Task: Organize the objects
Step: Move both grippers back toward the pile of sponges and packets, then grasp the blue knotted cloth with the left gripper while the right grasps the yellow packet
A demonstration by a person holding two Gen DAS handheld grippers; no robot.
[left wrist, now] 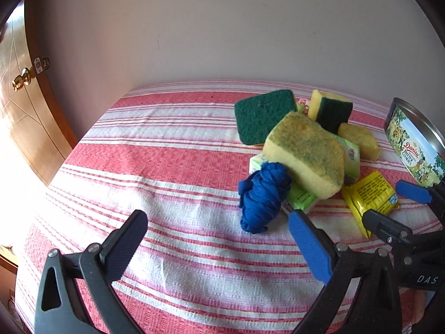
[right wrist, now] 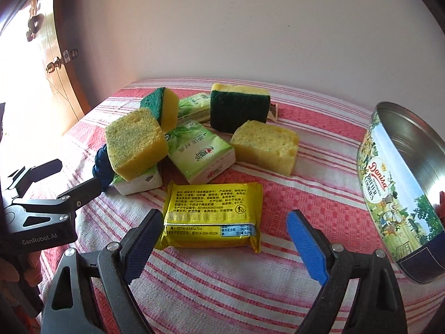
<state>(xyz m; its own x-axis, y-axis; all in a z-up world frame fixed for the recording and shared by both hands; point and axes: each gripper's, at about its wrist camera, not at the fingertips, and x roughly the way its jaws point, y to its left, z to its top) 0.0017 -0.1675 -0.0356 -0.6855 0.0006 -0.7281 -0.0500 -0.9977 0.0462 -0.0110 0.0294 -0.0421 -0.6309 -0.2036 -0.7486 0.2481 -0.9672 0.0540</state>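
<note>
A yellow snack packet [right wrist: 212, 217] lies flat on the striped cloth between the fingertips of my right gripper [right wrist: 225, 218], which is open, its pads clear of the packet. Behind it is a heap of yellow-green sponges [right wrist: 133, 142], green tissue packs [right wrist: 200, 150] and a blue cloth bundle [left wrist: 261, 197]. My left gripper [left wrist: 218, 222] is open and holds nothing, with the blue bundle just ahead of its fingertips. In the right wrist view the left gripper [right wrist: 75, 174] reaches in from the left beside the heap. An open Danisa cookie tin [right wrist: 381, 183] stands at the right.
The red-and-white striped tablecloth [left wrist: 167, 167] covers a table set against a pale wall. A wooden door with a brass knob [left wrist: 23, 79] stands to the left. A hand [right wrist: 16, 275] holds the left gripper's handle.
</note>
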